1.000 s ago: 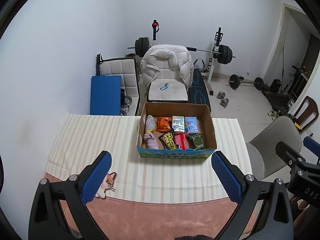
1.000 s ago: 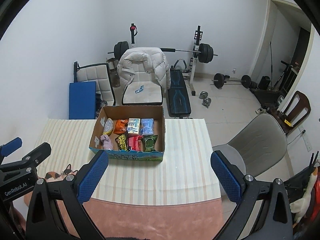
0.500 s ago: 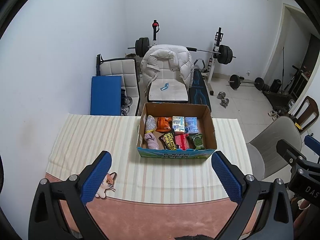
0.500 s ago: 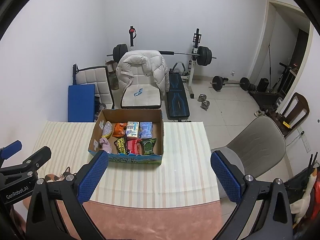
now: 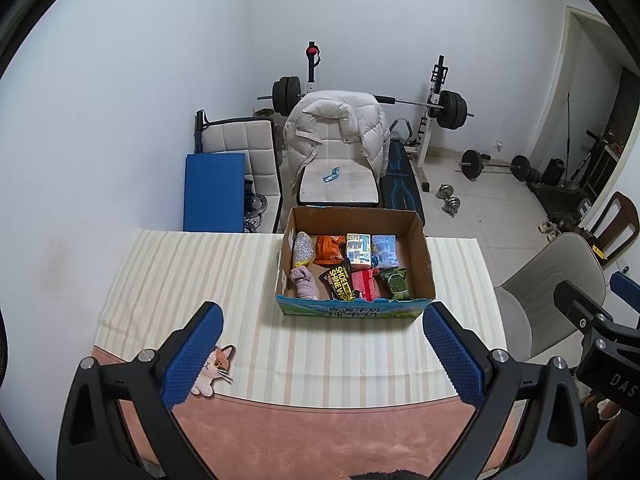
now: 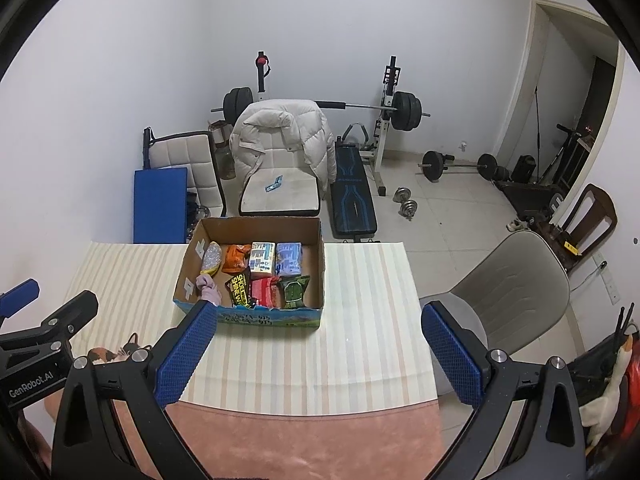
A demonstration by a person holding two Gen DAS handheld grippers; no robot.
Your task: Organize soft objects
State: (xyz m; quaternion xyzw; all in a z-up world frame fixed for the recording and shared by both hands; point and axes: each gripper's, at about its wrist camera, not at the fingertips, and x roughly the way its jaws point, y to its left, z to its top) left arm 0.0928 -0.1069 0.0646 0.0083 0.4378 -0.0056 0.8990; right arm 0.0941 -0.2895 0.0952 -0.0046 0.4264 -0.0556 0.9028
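Plush cat toy (image 5: 212, 368) lies at the striped tabletop's (image 5: 200, 272) near-left edge while we hold both grippers' ridged blue fingers (image 5: 192, 354) spread, empty.

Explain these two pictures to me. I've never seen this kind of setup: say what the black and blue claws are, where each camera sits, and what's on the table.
There is no robot here. A person holds a two-finger gripper in each hand, with a wide-angle camera on each looking forward along its blue-padded fingers. One picture comes from the left gripper, the other from the right gripper. Both are open and hold nothing. Ahead, on a striped tablecloth, stands a cardboard box with snack packets, small cartons and a pink soft item inside. A small cat plush lies outside the box near the table's front left. Behind are chairs and gym weights.
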